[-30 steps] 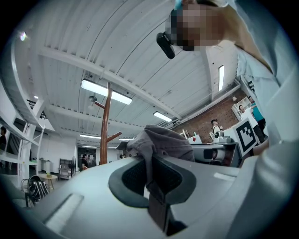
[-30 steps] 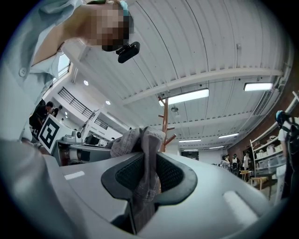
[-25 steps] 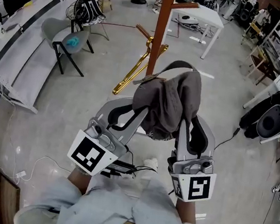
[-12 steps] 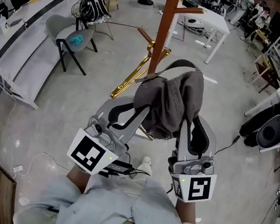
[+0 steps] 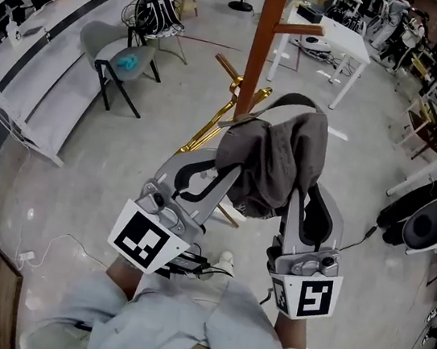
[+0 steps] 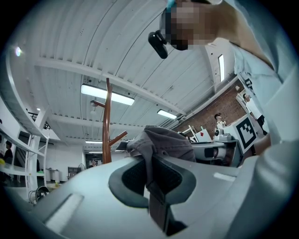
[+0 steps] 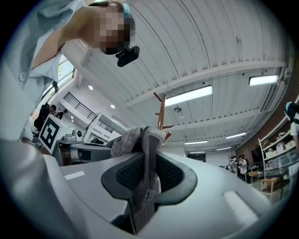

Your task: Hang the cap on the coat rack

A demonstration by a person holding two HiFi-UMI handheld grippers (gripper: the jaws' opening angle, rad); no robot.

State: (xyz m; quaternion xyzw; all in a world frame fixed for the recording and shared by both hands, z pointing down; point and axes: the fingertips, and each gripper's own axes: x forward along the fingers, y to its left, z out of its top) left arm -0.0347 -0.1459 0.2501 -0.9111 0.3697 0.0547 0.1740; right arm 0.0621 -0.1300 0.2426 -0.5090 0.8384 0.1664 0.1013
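Nearest me, my left hand-held gripper [image 6: 150,184] is pinched almost flat on a thin edge of the cap [image 5: 273,165]. My right hand-held gripper [image 7: 144,179] is clamped partway on a thicker fold. Gripped at two spots, the cap stays spread, ready for a peg [image 5: 303,29]. Both forearms reach forward, jaws tilted up, with the cap just short of the coat rack [image 5: 264,46] post.

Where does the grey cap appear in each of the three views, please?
Head view: the cap is at the centre, just below the coat rack.
Left gripper view: the cap is at the centre, its strap clamped in the left claw.
Right gripper view: the cap is just left of centre, its fabric clamped in the right claw.
Shared landmark: the coat rack's brown pole, beyond the cap in every view.
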